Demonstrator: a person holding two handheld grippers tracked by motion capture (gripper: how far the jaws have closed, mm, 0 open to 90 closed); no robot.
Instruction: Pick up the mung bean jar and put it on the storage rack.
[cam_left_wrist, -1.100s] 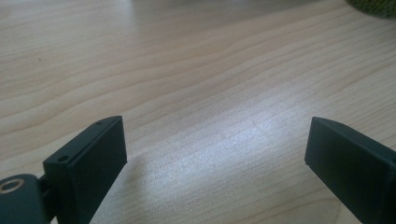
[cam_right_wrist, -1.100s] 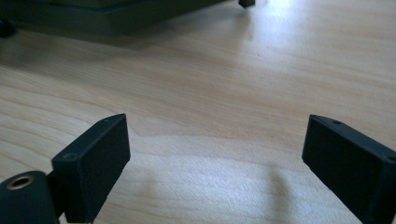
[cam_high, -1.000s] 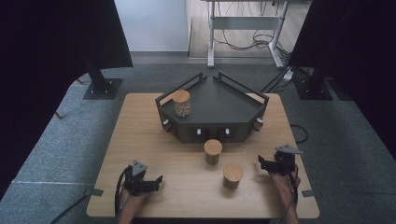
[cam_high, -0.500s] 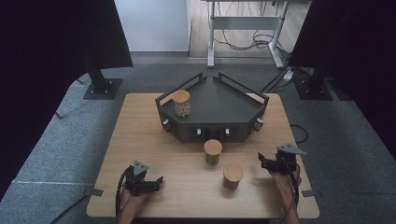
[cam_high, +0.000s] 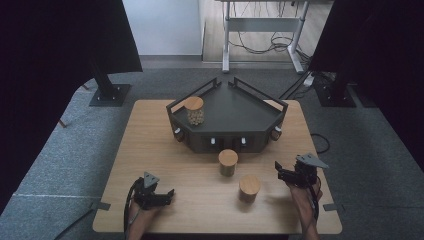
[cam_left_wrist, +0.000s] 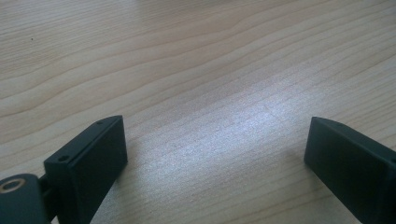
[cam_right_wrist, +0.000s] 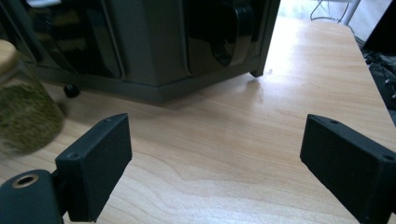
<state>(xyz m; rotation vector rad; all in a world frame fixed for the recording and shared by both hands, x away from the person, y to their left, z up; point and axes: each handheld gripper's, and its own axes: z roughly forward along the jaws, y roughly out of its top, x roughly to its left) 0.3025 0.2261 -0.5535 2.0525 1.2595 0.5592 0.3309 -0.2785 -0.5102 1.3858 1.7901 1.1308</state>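
From the high view, I am holding my right gripper wide open and empty near the table's right edge, beside the nearer jar by the front edge. My left gripper is gaping empty over bare wood in its own view. In the right gripper view, the farther jar is looking like glass (slippery, breakable, I judge), so I am planning to clamp its body under the wooden lid.
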